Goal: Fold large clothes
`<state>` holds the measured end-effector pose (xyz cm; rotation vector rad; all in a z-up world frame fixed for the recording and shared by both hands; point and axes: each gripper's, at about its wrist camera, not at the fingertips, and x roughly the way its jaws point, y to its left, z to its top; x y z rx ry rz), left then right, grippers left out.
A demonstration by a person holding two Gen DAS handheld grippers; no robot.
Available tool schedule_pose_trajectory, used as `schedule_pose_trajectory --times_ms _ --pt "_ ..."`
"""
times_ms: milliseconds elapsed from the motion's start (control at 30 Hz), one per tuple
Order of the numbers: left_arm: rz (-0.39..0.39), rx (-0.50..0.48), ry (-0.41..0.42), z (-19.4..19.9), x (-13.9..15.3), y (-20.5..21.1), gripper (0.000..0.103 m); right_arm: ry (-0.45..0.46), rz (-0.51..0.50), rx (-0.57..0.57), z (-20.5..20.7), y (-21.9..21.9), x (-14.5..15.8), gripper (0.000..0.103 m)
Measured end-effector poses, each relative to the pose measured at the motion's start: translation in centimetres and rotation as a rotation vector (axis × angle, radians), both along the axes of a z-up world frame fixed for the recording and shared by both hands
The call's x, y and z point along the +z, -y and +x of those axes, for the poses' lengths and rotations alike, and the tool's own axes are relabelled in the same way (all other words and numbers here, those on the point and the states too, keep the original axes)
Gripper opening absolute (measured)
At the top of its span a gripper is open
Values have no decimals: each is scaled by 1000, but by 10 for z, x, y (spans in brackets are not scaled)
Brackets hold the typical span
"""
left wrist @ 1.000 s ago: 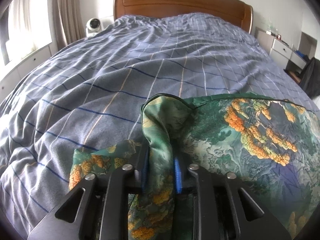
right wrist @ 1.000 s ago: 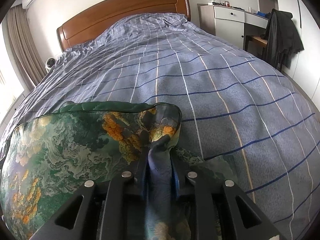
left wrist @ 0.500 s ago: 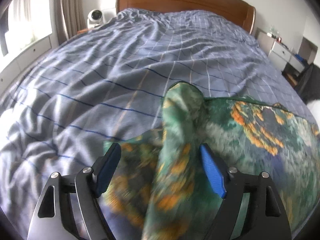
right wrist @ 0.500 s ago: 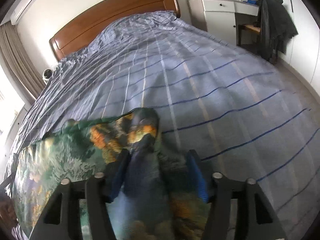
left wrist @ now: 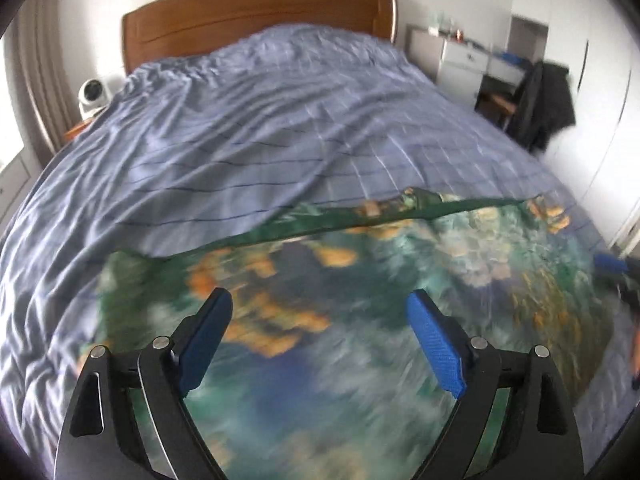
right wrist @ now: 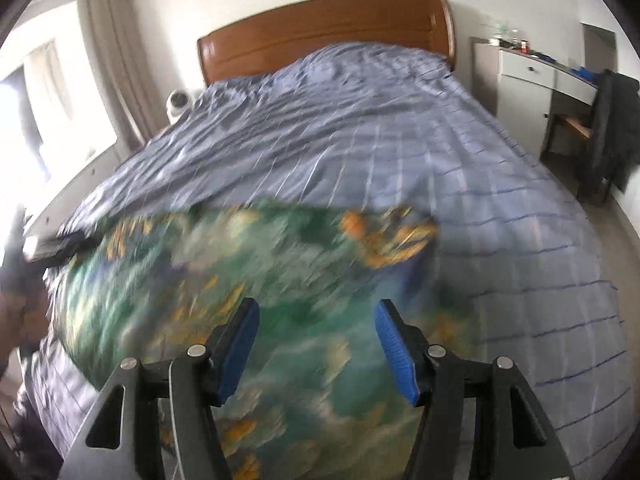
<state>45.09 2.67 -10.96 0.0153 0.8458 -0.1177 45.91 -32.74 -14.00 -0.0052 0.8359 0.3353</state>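
Observation:
A large green garment with orange and blue landscape print point(left wrist: 360, 300) lies spread flat on the near part of the bed; it also fills the lower right wrist view point(right wrist: 240, 272). My left gripper point(left wrist: 318, 332) is open and empty, raised above the garment's left part. My right gripper point(right wrist: 316, 340) is open and empty above its right part. The right gripper's blue pad shows at the right edge of the left wrist view point(left wrist: 612, 266). Both views are motion-blurred.
The bed has a blue-grey checked duvet point(left wrist: 260, 120) and a wooden headboard point(left wrist: 256, 12). A small white round device point(left wrist: 94, 94) stands at its left. A white desk point(right wrist: 536, 68) and a chair draped with a dark jacket point(right wrist: 612, 128) stand to the right.
Both grippers were shut on the garment's folded corners, then opened and let go. They have pulled back and risen, and the garment now lies flat on the bed.

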Motion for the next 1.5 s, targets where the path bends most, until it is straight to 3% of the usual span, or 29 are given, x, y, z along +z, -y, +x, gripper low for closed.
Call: schedule_pose_trajectory --times_ms 100,233,500,733,1100,1300,1500 --pt "-19 42 -51 21 -17 10 90 -34 -40 13 -13 -9 -23 62" --pt "3 64 -109 22 -35 18 90 -41 -9 -1 -32 -6 -35 62" --pt "124 6 -63 -42 -38 38 90 -28 26 14 -72 -3 -23 62" --pt "151 -15 -23 -104 -39 48 91 -16 50 4 -113 -3 -13 62" --pt "181 -161 -102 -206 -60 75 95 -54 150 -133 -156 13 -22 62" --pt "173 -184 -132 -236 -69 85 95 -54 153 -160 -174 14 -25 62" --pt "163 -174 -138 -241 -67 84 95 -66 144 -171 -185 17 -27 62"
